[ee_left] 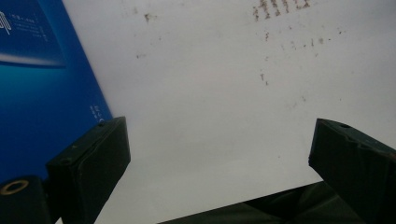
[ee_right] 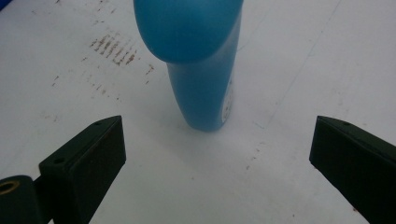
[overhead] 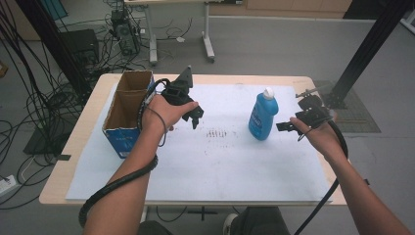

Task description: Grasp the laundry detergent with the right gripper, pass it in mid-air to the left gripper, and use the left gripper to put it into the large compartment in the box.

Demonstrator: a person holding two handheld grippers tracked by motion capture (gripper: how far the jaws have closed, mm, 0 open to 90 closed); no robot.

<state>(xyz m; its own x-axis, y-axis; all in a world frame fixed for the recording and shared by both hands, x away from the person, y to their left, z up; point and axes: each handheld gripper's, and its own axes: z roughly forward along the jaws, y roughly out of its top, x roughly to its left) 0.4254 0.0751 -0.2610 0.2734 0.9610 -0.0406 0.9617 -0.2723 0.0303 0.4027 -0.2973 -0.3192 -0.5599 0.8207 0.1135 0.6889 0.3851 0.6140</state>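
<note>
In the high view, a cardboard box (overhead: 126, 110) with blue printed sides stands at the left of the frame on the white sheet (overhead: 205, 161) that covers the worktop (overhead: 63, 161). Its top is open and a partition splits it into two compartments; the brown inner walls show, but the bottoms lie too deep in shadow to tell what, if anything, is inside. The blue bottle (overhead: 263, 117) with a white cap stands upright right of centre, well apart from the box. The left claw (overhead: 194, 113), held in the left hand (overhead: 164, 112), hangs just right of the box. The right claw (overhead: 288, 126), in the right hand (overhead: 320, 134), points at the bottle from the right and sits just beside it without touching. A patch of dark specks marks the sheet between the two claws.

In the left gripper view, the left claw (ee_left: 219, 154) stands wide open with nothing between its jaws. The box's blue side (ee_left: 42, 88) occupies the left edge, cut off by the frame, and its print is too small to read.

In the right gripper view, the right claw (ee_right: 217, 158) is also spread wide and holds nothing. The bottle (ee_right: 201, 88) stands at upper centre, beyond the jaw tips; its top is cut off by the upper edge, and a label on its right side is only partly seen.
</note>
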